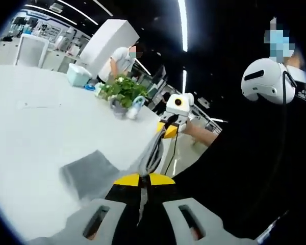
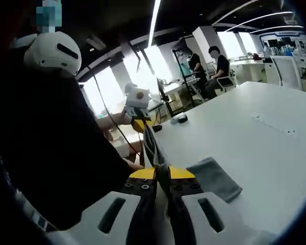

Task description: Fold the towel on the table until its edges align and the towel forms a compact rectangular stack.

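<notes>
With the jaws of our left gripper [image 1: 144,179] and right gripper [image 2: 161,173] each clamped on a corner, we hold the soft, limp grey cloth towel [image 1: 89,171] stretched between them, its loose end draping onto the white table [image 1: 30,132].

The person wears a black top [image 2: 56,153] and a white headset [image 1: 268,81] with a black cable.

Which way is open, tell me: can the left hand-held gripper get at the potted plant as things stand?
Probably not yet. The left hand-held gripper is shut on the towel, stretched to the right hand-held gripper. The table toward the potted plant looks bare.
</notes>
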Action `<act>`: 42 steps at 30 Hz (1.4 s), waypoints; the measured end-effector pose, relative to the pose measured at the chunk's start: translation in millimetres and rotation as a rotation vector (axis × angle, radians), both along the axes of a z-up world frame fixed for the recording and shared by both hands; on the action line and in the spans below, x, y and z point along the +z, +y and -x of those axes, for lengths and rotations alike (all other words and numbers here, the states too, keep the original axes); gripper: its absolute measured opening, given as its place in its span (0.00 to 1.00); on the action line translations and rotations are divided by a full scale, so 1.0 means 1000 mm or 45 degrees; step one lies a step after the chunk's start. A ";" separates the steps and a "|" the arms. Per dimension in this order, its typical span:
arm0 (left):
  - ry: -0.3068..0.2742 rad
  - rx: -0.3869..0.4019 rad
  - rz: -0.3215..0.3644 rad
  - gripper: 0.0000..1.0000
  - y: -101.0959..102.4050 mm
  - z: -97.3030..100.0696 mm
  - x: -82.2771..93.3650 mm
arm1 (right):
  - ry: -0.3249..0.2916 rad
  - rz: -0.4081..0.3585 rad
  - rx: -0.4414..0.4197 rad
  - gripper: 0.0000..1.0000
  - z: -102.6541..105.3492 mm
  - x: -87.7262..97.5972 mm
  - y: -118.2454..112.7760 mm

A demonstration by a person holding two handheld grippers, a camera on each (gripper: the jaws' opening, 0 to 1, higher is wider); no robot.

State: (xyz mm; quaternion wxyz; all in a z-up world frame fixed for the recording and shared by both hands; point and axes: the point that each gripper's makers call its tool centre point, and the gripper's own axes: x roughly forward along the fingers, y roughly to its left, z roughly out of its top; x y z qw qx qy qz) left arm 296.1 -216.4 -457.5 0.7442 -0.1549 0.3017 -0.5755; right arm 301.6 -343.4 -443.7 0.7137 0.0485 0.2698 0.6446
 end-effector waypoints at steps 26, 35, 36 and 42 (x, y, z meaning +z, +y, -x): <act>0.168 0.115 -0.011 0.04 0.000 -0.046 -0.050 | 0.373 -0.086 -0.081 0.04 -0.045 -0.053 -0.003; 0.233 0.155 -0.046 0.04 -0.004 -0.065 -0.075 | 0.574 -0.106 -0.177 0.04 -0.063 -0.086 -0.013; 0.249 0.164 -0.057 0.04 -0.004 -0.069 -0.080 | 0.597 -0.110 -0.190 0.04 -0.065 -0.089 -0.013; 0.310 0.171 -0.127 0.04 -0.006 -0.076 -0.102 | 0.673 -0.061 -0.233 0.04 -0.068 -0.113 -0.016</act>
